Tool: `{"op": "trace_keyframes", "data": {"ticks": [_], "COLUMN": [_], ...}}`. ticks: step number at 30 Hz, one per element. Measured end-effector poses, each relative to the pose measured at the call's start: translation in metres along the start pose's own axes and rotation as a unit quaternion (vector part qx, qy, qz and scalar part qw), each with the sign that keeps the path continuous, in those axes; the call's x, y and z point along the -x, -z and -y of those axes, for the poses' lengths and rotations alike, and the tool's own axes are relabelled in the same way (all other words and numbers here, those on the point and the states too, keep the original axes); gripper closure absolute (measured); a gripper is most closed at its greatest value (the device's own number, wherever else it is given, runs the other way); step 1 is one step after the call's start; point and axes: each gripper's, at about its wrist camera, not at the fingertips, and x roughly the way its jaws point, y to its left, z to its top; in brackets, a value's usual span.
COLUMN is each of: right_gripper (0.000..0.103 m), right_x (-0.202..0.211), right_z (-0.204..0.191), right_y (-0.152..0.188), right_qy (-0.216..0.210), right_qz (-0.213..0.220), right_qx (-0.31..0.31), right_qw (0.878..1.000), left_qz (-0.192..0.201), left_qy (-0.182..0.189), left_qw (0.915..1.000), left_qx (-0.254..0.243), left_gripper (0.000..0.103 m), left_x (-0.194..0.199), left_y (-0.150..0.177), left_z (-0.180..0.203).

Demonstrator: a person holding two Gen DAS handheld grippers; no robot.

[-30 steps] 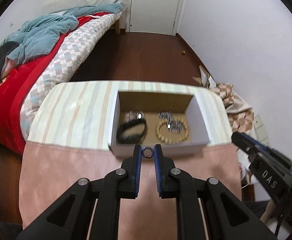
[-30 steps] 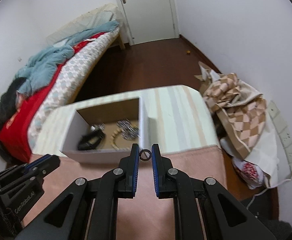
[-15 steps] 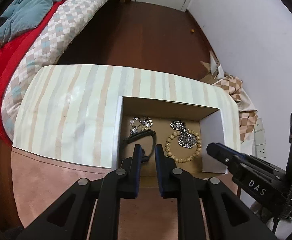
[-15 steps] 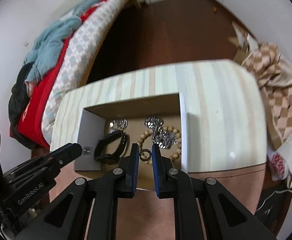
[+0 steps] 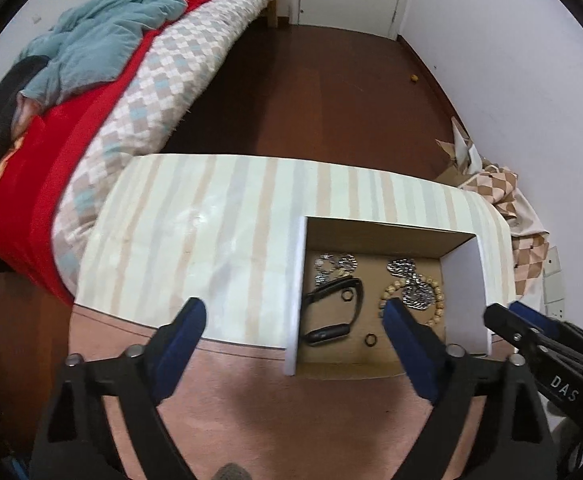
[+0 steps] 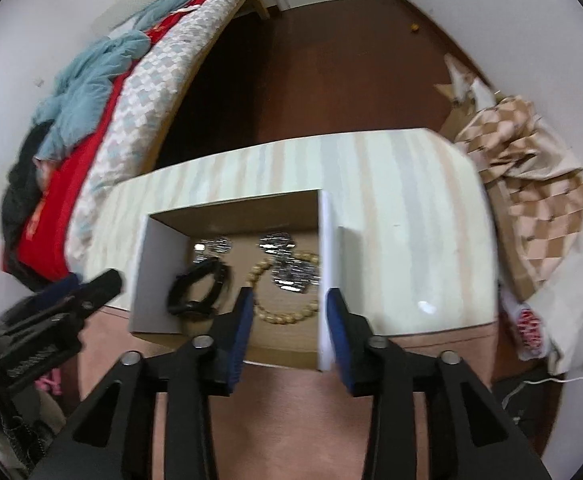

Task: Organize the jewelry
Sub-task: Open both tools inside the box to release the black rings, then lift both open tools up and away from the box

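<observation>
- Dark wooden floor [image 5: 323,92] runs back to a bed [image 5: 139,80] with a red cover; nearer me stands my bench [image 5: 211,240] under a striped cloth.
- On the bench sits an open cardboard box [image 5: 295,300] with white outer walls.
- Inside lie a black band [image 5: 331,312], a wooden bead bracelet [image 6: 287,312], silver chains [image 5: 407,280] and two small dark rings: one ring [image 5: 347,295] inside the band's loop, the other ring [image 5: 370,339] on the box floor near the front.
- My left tongs [image 5: 295,320] are spread wide, holding nothing, in front of the box.
- My right tongs [image 6: 289,312] are parted too, empty, over the box's front right corner.
</observation>
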Motion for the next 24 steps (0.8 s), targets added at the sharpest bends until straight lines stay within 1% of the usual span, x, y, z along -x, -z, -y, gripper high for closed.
{"op": "trace_keyframes", "data": {"ticks": [1,2,3,4,5,6,7,10,15,19,24], "right_gripper": [0.047,0.043,0.034,0.023,0.018,0.011,0.006,0.003,0.003,0.003,0.003], "right_x": [0.002,0.003,0.005,0.007,0.008,0.009,0.011,0.017,0.039,0.072,0.122], "right_z": [-0.001,-0.002,-0.002,-0.003,-0.005,-0.006,-0.008,-0.014,-0.021,-0.026,-0.029], "right_y": [0.002,0.005,0.007,0.010,0.012,0.014,0.018,0.027,0.038,0.052,0.071], "right_qy": [0.010,0.022,0.032,0.045,0.058,0.066,0.080,0.106,0.117,0.122,0.124], "right_qz": [0.001,0.003,0.005,0.006,0.007,0.008,0.010,0.015,0.029,0.055,0.091], "right_qx": [0.003,0.007,0.010,0.014,0.019,0.023,0.029,0.040,0.045,0.042,0.035], "right_qw": [1.000,1.000,0.999,0.999,0.998,0.998,0.996,0.993,0.992,0.990,0.988], "left_qz": [0.002,0.005,0.010,0.015,0.021,0.025,0.026,0.024,0.033,0.051,0.092], "left_qy": [-0.006,-0.012,-0.020,-0.026,-0.033,-0.042,-0.047,-0.049,-0.054,-0.051,-0.046], "left_qw": [1.0000,0.9999,0.9997,0.9995,0.9992,0.9988,0.9985,0.9984,0.9978,0.9970,0.9942], "left_qx": [0.000,0.000,-0.003,-0.005,-0.008,-0.011,-0.012,-0.012,-0.020,-0.025,-0.033], "left_gripper": [0.011,0.007,0.003,0.000,0.000,0.000,0.000,0.000,0.000,0.000,0.000], "left_x": [0.002,0.003,0.006,0.009,0.011,0.014,0.015,0.021,0.041,0.067,0.114], "left_y": [0.001,0.003,0.006,0.009,0.012,0.015,0.017,0.023,0.037,0.045,0.061], "left_z": [-0.001,-0.002,-0.004,-0.004,-0.005,-0.005,-0.005,-0.007,-0.004,-0.002,0.003]}}
